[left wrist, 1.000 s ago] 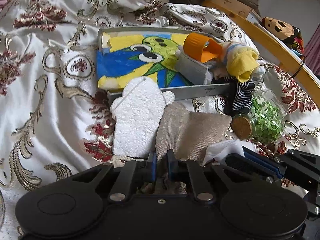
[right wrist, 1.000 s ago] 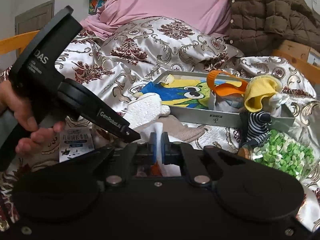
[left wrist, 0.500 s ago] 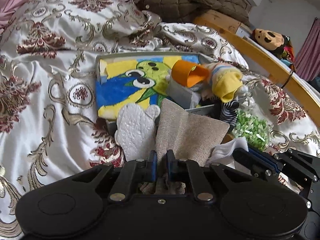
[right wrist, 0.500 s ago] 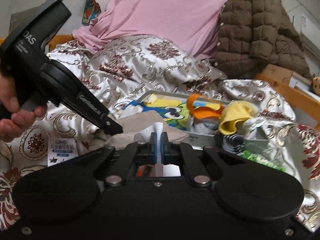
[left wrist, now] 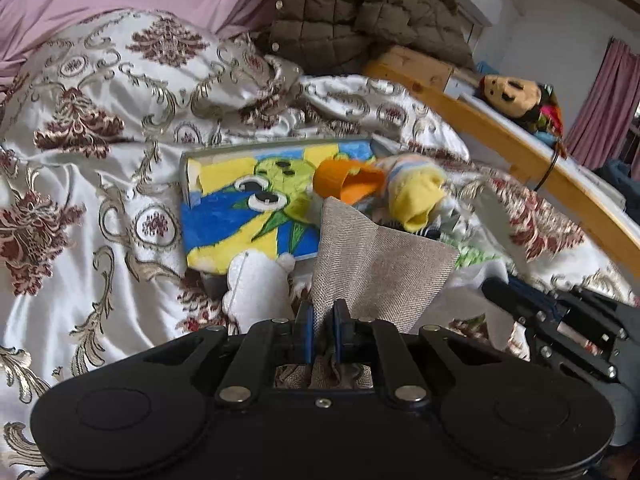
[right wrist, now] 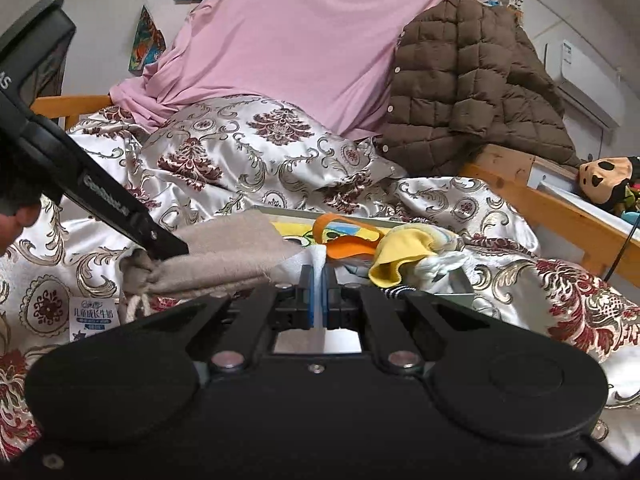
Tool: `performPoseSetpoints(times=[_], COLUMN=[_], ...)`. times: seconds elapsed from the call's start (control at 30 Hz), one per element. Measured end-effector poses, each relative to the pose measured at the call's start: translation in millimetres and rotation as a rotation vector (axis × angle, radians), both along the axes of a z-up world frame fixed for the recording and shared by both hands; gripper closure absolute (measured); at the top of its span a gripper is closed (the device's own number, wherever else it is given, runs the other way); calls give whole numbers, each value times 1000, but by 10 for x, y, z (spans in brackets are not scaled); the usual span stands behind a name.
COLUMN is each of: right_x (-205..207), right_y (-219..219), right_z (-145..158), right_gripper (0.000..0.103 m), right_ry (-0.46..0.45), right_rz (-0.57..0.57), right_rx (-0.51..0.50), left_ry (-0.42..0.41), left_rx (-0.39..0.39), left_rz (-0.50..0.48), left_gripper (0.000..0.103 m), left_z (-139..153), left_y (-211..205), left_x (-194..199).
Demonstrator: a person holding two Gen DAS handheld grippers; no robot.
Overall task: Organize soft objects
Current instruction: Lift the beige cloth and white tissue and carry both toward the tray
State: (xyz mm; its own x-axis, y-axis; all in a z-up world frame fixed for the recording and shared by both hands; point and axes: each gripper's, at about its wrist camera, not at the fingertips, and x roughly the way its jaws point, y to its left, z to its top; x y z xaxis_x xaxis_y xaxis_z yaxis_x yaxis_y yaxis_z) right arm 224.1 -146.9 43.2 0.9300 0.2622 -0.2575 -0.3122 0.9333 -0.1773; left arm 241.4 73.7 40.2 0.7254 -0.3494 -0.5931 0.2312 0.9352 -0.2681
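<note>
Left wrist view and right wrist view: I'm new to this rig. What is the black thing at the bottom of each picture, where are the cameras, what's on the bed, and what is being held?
No robot arm here: a person carries hand-held tongs in each hand, with a camera on each looking forward along the fingers. The black body at the bottom of each picture is that tool itself.

In the left wrist view, the left tongs are shut on a beige cloth. The right tongs show at that picture's right edge.

In the right wrist view, the right tongs are shut on a white cloth. The left tongs come in from the left there, with a hand behind.

On the quilt lies a tray with a cartoon picture, holding an orange strap and a yellow sock. A white mitt lies before it.
</note>
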Motion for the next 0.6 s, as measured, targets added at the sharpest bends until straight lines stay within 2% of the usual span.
performPoseSetpoints(times=[0.33, 0.47, 0.6], right_x=[-108, 82, 443], right_y=[-18, 44, 157], right_z=[290, 471, 633], right_gripper=[103, 103, 103], right_ry=[-91, -129, -142], right_rz=[17, 29, 42], right_rx=[27, 28, 48], left_ry=[-171, -226, -266], left_rx=[-70, -85, -43], left_rz=[83, 124, 173], left_gripper=[93, 93, 92], left_z=[378, 463, 499], left_y=[117, 195, 267], left_x=[-12, 165, 411])
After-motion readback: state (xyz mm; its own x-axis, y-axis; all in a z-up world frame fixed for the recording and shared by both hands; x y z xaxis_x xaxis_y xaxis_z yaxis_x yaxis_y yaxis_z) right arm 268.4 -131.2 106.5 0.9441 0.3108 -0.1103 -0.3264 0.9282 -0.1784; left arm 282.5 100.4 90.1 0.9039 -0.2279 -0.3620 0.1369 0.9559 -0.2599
